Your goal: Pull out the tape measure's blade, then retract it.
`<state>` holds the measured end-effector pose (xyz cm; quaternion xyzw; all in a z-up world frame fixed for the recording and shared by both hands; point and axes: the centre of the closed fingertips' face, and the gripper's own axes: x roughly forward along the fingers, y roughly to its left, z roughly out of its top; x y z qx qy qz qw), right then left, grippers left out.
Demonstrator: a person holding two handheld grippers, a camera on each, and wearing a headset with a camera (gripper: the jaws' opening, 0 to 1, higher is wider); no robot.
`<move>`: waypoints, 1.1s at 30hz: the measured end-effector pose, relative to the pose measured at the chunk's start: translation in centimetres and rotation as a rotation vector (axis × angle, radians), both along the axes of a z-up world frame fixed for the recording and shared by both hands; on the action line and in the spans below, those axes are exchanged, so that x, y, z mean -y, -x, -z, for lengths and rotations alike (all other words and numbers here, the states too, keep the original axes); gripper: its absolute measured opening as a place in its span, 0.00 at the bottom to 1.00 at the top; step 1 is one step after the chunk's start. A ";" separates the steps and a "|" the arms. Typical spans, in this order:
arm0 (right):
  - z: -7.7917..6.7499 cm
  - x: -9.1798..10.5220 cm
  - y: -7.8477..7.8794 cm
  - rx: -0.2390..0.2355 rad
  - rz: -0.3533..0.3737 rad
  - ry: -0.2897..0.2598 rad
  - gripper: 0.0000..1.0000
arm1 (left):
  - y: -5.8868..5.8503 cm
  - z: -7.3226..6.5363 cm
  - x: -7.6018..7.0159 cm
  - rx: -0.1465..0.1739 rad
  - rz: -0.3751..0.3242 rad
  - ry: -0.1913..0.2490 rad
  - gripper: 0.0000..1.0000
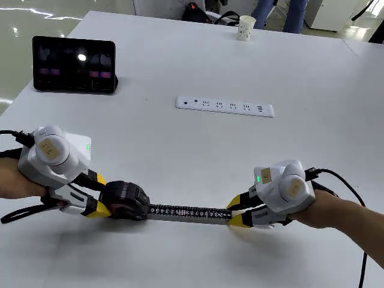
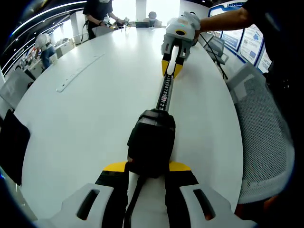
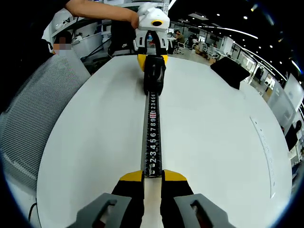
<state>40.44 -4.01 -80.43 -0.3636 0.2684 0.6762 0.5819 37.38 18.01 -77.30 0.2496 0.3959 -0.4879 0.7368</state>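
My left gripper (image 1: 99, 193) clamps the tape measure (image 1: 125, 200), my right gripper (image 1: 237, 211) pinches the blade (image 1: 189, 212) end, blade drawn partway out; retracting not yet done.

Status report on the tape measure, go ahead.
Left tongs shut on tape measure case. Right tongs shut on blade end; blade out flat along table. Power strip farther back, off the blade's line.

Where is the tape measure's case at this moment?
In the head view the case sits low on the left of the table, held in the left tool, its blade running right to the right tool.
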 end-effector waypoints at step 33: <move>0.0 5.8 -0.8 -0.013 0.059 0.099 0.08 | 0.0 0.0 0.1 -0.007 0.004 -0.018 0.24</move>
